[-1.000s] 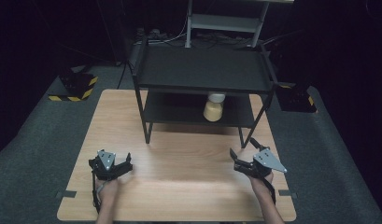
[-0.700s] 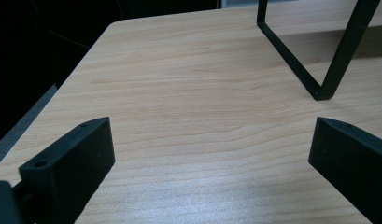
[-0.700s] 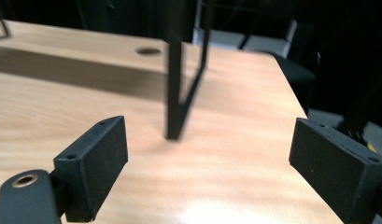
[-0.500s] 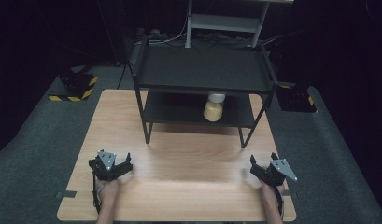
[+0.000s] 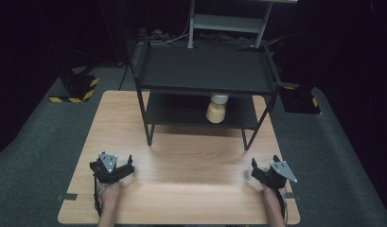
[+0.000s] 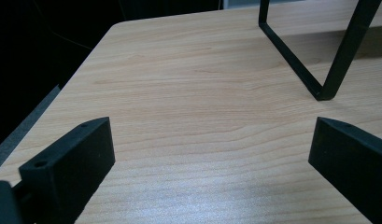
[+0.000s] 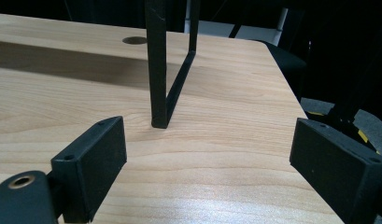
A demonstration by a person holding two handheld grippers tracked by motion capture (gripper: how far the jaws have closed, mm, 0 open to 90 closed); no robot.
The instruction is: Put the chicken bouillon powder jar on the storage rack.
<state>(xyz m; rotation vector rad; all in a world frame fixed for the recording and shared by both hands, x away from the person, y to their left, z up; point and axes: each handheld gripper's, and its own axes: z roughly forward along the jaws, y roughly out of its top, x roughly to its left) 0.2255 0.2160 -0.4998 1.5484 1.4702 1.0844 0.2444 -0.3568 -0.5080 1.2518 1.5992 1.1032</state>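
My left gripper (image 5: 127, 165) rests near the front left of the wooden table (image 5: 196, 161), open, with nothing between its jaws. My right gripper (image 5: 265, 163) sits near the front right corner, also open and empty. In the left gripper view, the left gripper (image 6: 212, 144) faces bare wood, with a black rack leg (image 6: 319, 88) ahead to the right. In the right gripper view, the right gripper (image 7: 207, 149) faces another rack leg (image 7: 158, 70) close ahead. A tan jar with a white lid (image 5: 216, 109) stands on the rack's lower shelf.
A black two-shelf rack (image 5: 205, 71) stands on the far half of the table, its top shelf bare. A round hole (image 7: 134, 40) marks the tabletop beyond the right leg. Yellow-and-black striped blocks (image 5: 77, 87) lie on the floor to the left.
My right gripper has moved right and back toward the table's front right corner, away from the rack's leg. The left gripper has stayed put.
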